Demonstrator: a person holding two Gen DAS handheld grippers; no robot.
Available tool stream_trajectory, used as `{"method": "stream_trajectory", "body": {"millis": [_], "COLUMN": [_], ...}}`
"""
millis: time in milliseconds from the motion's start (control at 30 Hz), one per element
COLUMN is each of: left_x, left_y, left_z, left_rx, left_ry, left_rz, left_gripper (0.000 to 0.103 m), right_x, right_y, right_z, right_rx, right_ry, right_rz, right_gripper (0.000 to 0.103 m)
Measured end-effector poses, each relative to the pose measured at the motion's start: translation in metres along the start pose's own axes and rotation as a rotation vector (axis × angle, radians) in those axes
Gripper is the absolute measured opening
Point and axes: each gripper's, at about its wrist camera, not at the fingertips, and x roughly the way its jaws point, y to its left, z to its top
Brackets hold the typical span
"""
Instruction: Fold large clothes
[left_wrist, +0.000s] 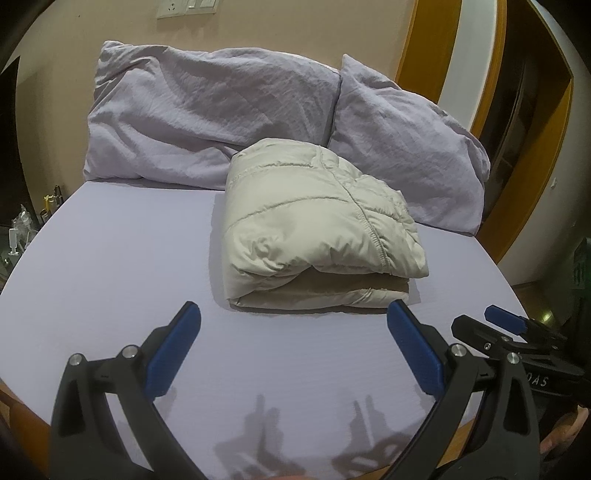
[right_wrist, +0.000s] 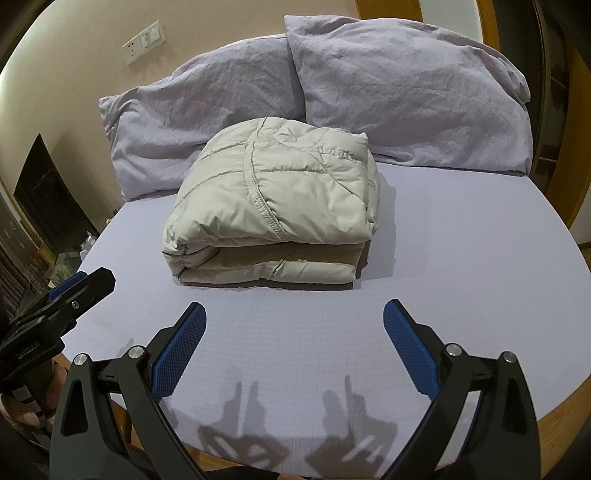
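A beige quilted puffer jacket lies folded into a thick rectangular bundle on the lilac bed sheet, its folded edge facing me. It also shows in the right wrist view. My left gripper is open and empty, hovering over the sheet just in front of the jacket. My right gripper is open and empty too, also short of the jacket. The right gripper shows at the right edge of the left wrist view; the left gripper shows at the left edge of the right wrist view.
Two lilac pillows lean against the wall behind the jacket. A wooden bed frame edge runs along the near side. A dark nightstand area with small items stands left of the bed. A wooden door frame is on the right.
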Motion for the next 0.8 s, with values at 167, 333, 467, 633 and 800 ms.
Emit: {"method": "stream_trajectory", "body": {"millis": [167,333,467,633,800], "left_x": [0.0003,0.0005,0.0007,0.001,0.0019], "left_y": [0.0009,0.0008,0.0001,0.0004,0.0021], "left_z": [-0.0003,-0.0005,-0.0002,-0.0001,-0.0023], "left_rx": [-0.001,-0.001,-0.001,-0.001,-0.004], "left_ry": [0.001,0.002,0.001,0.002,0.003], "left_rz": [0.0,0.002,0.001,0.0,0.001], "left_gripper": [0.101,0.101,0.101,0.101,0.101], "right_x": [-0.0001,0.0,0.0002,0.0002,0.0005], "right_y": [0.0003,0.0004,0.0005,0.0009,0.0013], "right_z": [-0.0002,0.0,0.0001,0.0003,0.0004], "right_rx": [0.002,0.004,0.003,0.003,0.005], "right_ry": [0.0,0.0,0.0,0.0,-0.001], "right_rz": [-0.002,-0.002,-0.002,-0.002,-0.003], "right_gripper": [0.098,0.098,0.098,0.098,0.099]}}
